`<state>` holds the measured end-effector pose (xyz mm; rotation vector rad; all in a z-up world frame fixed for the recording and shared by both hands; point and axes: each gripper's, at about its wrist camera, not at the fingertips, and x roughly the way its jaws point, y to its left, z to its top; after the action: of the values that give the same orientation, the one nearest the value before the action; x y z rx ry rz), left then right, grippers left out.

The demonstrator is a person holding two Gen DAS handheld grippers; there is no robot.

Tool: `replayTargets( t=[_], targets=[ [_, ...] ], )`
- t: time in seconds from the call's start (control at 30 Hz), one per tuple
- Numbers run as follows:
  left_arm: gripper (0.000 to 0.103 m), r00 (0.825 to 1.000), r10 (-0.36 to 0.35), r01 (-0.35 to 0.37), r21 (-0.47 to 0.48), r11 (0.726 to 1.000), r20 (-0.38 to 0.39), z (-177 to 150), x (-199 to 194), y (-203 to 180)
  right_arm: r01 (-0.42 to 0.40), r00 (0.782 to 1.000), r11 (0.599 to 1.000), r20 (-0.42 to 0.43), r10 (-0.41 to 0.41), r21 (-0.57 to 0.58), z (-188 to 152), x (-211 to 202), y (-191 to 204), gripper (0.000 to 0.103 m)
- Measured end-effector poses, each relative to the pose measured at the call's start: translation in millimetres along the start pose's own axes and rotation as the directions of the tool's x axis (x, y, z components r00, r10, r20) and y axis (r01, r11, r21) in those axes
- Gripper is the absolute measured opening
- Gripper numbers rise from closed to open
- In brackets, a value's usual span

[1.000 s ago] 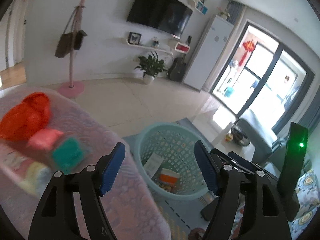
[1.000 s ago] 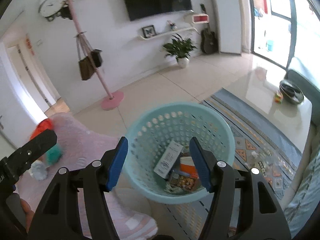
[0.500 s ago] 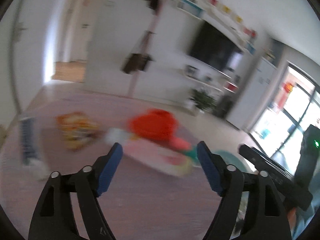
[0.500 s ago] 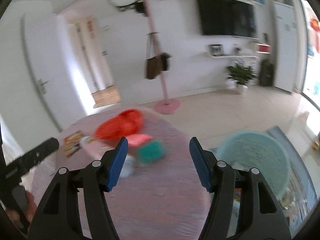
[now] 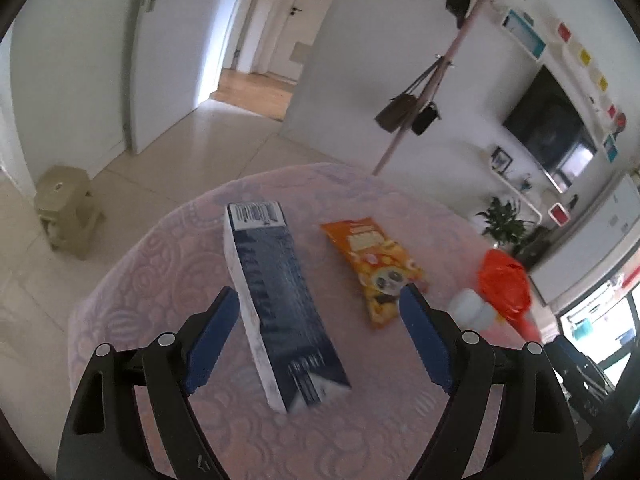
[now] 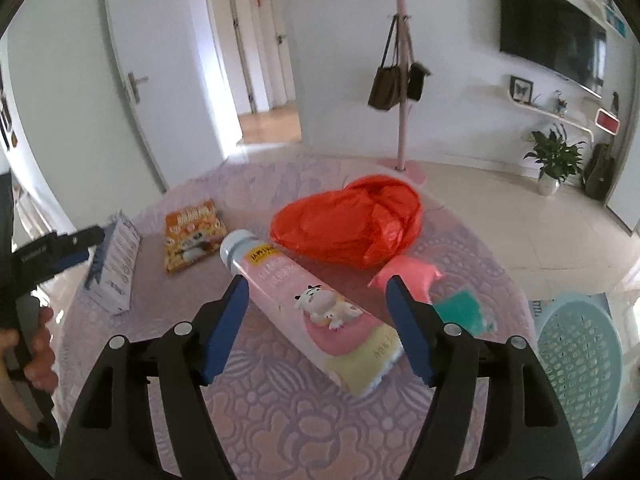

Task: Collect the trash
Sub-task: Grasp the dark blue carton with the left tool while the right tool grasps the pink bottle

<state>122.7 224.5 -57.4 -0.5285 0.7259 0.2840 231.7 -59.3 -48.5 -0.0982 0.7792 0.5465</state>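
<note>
- A home living room: a wall-mounted television (image 6: 554, 32) above shelves (image 6: 550, 110).
- A coat stand (image 6: 401, 80) with bags, a potted plant (image 6: 554, 158), tiled floor, interior doors (image 5: 168, 52).

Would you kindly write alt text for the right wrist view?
The open right gripper frames a pink bottle lying on a round pink-clothed table. Behind it lie a red plastic bag, an orange snack packet and a blue-white box; a teal basket stands at right.

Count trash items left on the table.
6: blue carton far left, snack bag, pink bottle centre, red bag behind it, pink wrapper, teal packet right. More may be hidden.
</note>
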Motion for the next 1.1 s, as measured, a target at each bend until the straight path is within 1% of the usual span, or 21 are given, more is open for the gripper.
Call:
replayTargets(
  t=[0.1, 0.17, 0.23, 0.3, 0.33, 0.4, 0.43, 0.47, 0.5, 0.53, 0.63, 0.67, 0.7, 0.77, 0.83, 0.9, 1.0, 1.03, 1.1],
  targets=[
    [0.080, 0.998, 0.049, -0.049, 0.029, 0.998, -0.027, 8, 13, -4, -0.001, 0.999, 1.000, -0.049, 0.000, -0.018, -2, 15, 3, 0.067],
    [0.080, 0.993, 0.113, -0.111, 0.055, 0.992, -0.031, 13, 22, -4, -0.023, 0.996, 0.999, -0.082, 0.021, -0.026, -3, 22, 4, 0.067],
    [0.080, 0.990, 0.134, -0.131, 0.065, 0.989, -0.035, 10, 27, -1, -0.031, 0.993, 0.999, -0.111, 0.027, -0.037, -7, 24, 6, 0.067],
    [0.076, 0.989, 0.143, -0.139, 0.070, 0.988, -0.049, 7, 31, 0, -0.077, 0.987, 0.996, -0.142, 0.071, -0.038, -12, 22, 11, 0.067],
    [0.073, 0.989, 0.140, -0.136, 0.071, 0.988, -0.055, 6, 32, 2, -0.096, 0.985, 0.995, -0.150, 0.089, -0.040, -14, 20, 14, 0.067],
    [0.061, 0.990, 0.120, -0.115, 0.067, 0.991, -0.080, 3, 33, 6, -0.132, 0.979, 0.990, -0.165, 0.122, -0.054, -20, 14, 23, 0.067],
    [0.058, 0.990, 0.111, -0.106, 0.067, 0.992, -0.083, -1, 32, 8, -0.168, 0.972, 0.984, -0.173, 0.156, -0.055, -22, 10, 27, 0.067],
    [0.052, 0.991, 0.105, -0.099, 0.071, 0.993, -0.085, -4, 30, 10, -0.193, 0.968, 0.980, -0.175, 0.180, -0.055, -24, 8, 32, 0.067],
    [0.051, 0.991, 0.104, -0.098, 0.075, 0.992, -0.086, -6, 29, 11, -0.213, 0.964, 0.975, -0.174, 0.201, -0.056, -25, 6, 37, 0.067],
    [0.050, 0.992, 0.095, -0.089, 0.075, 0.993, -0.085, -8, 27, 12, -0.214, 0.964, 0.975, -0.173, 0.201, -0.058, -27, 5, 41, 0.067],
    [0.041, 0.995, 0.052, -0.045, 0.077, 0.996, -0.087, -14, 20, 14, -0.179, 0.971, 0.980, -0.173, 0.163, -0.082, -27, 12, 55, 0.067],
    [0.036, 0.995, 0.036, -0.028, 0.082, 0.996, -0.089, -16, 17, 13, -0.159, 0.974, 0.983, -0.178, 0.141, -0.091, -27, 18, 60, 0.067],
    [0.034, 0.995, 0.026, -0.018, 0.088, 0.996, -0.092, -18, 15, 12, -0.135, 0.977, 0.986, -0.181, 0.114, -0.103, -27, 23, 66, 0.067],
    [0.033, 0.995, 0.015, -0.003, 0.110, 0.994, -0.103, -24, 12, 10, -0.119, 0.978, 0.987, -0.186, 0.098, -0.109, -26, 32, 72, 0.067],
    [0.033, 0.994, 0.003, 0.011, 0.125, 0.992, -0.112, -30, 9, 8, -0.137, 0.973, 0.987, -0.201, 0.117, -0.087, -29, 40, 77, 0.067],
    [0.033, 0.993, -0.005, 0.021, 0.137, 0.990, -0.116, -36, 5, 7, -0.129, 0.972, 0.988, -0.207, 0.110, -0.079, -31, 45, 77, 0.064],
    [0.034, 0.992, -0.010, 0.030, 0.160, 0.987, -0.129, -43, 2, 5, -0.101, 0.972, 0.993, -0.221, 0.084, -0.067, -34, 52, 76, 0.049],
    [0.034, 0.991, -0.009, 0.032, 0.167, 0.985, -0.136, -46, 1, 3, -0.102, 0.971, 0.993, -0.224, 0.088, -0.053, -34, 53, 74, 0.046],
    [0.035, 0.988, -0.006, 0.034, 0.182, 0.983, -0.154, -51, 1, 1, -0.106, 0.971, 0.994, -0.219, 0.095, -0.039, -34, 52, 72, 0.046]
  ],
)
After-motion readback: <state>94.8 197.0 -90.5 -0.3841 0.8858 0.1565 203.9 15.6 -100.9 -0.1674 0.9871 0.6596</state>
